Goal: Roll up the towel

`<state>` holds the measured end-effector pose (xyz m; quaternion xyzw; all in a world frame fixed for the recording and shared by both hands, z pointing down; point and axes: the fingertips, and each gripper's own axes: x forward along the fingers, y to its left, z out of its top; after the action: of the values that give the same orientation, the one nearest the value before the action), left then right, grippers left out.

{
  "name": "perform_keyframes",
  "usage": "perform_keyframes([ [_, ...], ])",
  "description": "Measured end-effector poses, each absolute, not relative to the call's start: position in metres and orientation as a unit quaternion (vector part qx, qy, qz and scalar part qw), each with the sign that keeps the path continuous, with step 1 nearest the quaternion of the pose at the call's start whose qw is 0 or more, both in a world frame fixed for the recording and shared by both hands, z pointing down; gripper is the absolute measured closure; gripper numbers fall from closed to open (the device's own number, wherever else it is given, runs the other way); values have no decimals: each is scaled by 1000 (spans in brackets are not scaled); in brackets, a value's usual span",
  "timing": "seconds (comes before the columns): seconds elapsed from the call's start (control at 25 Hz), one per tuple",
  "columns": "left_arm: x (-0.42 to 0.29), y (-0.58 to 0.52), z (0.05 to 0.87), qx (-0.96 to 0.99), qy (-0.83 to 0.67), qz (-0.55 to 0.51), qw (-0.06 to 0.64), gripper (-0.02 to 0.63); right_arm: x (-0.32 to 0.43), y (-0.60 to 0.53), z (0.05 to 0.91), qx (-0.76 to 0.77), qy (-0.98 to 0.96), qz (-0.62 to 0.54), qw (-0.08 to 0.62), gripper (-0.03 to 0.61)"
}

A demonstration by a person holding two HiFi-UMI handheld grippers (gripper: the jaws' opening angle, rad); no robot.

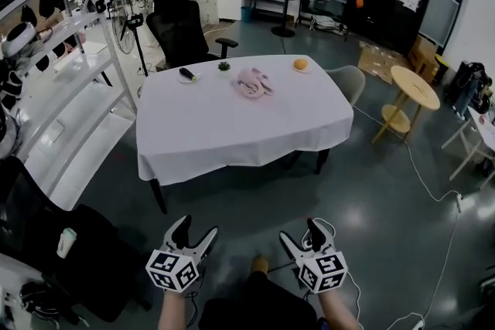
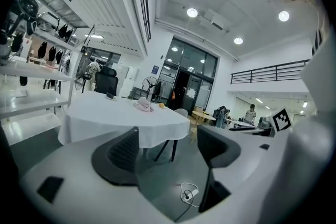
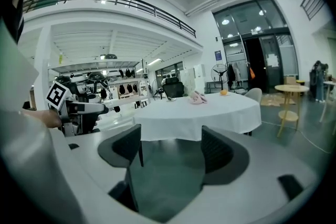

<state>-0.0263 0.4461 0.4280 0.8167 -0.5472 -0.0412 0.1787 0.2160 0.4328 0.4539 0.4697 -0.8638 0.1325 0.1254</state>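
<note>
A person stands on a glossy dark grey floor (image 1: 371,189), well short of a rectangular table (image 1: 232,127), with a two-jaw tool in each hand. The rolling has not begun. The towel (image 1: 254,82), pale pink soft cloth, lies in a loose crumpled heap on the far half of the table, a little right of centre, untouched and well apart from both tools. By my judgement everything is left to do: reach the table, spread the towel flat, then roll it.

The left gripper (image 1: 196,226) is low at the near left, its dark ribbed jaws spread with nothing between them. The right gripper (image 1: 300,232), near right, is equally wide and empty.

A smooth white tablecloth (image 1: 193,158) drapes over the table's edges in soft folds. Along the far edge sit a round orange (image 1: 301,64) at the right and a small potted plant (image 1: 224,66) left of the towel.
</note>
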Motion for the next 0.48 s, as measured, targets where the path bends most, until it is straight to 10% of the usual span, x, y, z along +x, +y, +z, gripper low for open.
perform_keyframes([
  [0.48,-7,330,413,809,-562,-46,167,252,241,304,444,462,-869,124,126,221],
])
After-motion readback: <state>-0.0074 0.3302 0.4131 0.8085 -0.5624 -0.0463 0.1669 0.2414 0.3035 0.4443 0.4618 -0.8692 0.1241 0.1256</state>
